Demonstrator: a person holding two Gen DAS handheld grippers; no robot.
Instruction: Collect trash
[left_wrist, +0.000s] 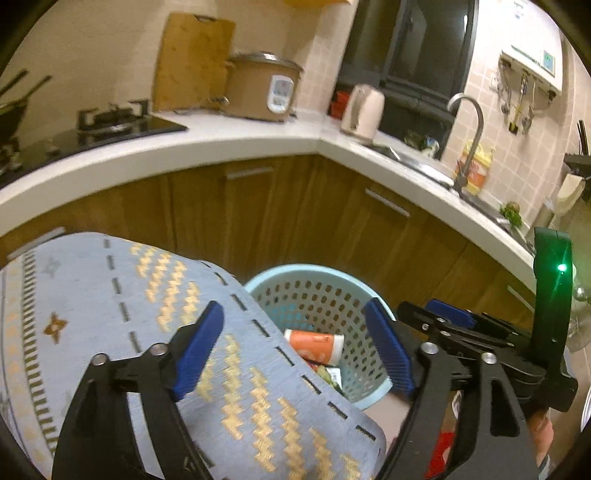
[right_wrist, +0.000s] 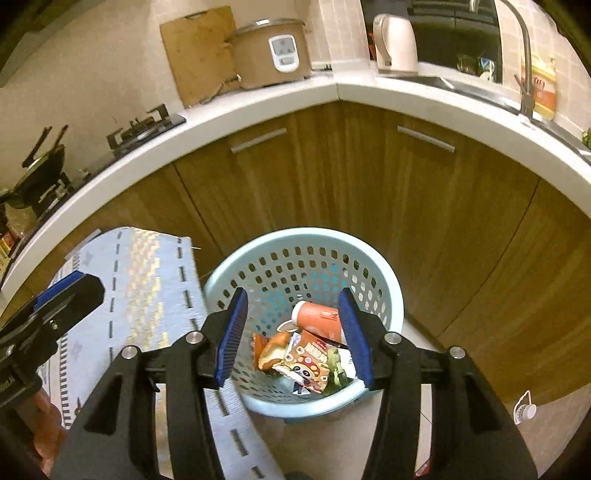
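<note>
A light blue perforated basket (right_wrist: 384, 284) (left_wrist: 373, 391) stands on the floor in the cabinet corner. Inside lie an orange and white cup (right_wrist: 317, 319) (left_wrist: 314, 345), snack wrappers (right_wrist: 306, 363) and other scraps. My right gripper (right_wrist: 295, 338) hangs open above the basket, nothing between its blue pads. My left gripper (left_wrist: 295, 350) is open wide over the edge of a blue patterned cloth (left_wrist: 110, 295) (right_wrist: 147, 280) and the basket, holding nothing. The right gripper (left_wrist: 448, 314) shows at the lower right of the left wrist view. One finger of the left gripper (right_wrist: 70, 291) shows at left of the right wrist view.
Wooden cabinets (right_wrist: 332, 177) under a white L-shaped counter (right_wrist: 332, 88) ring the basket. On the counter stand a rice cooker (right_wrist: 273, 51), cutting board (right_wrist: 199, 51), kettle (right_wrist: 395, 40), gas hob (right_wrist: 144, 125) and sink with tap (right_wrist: 524, 55). A small white bottle cap thing (right_wrist: 524, 410) lies on the floor.
</note>
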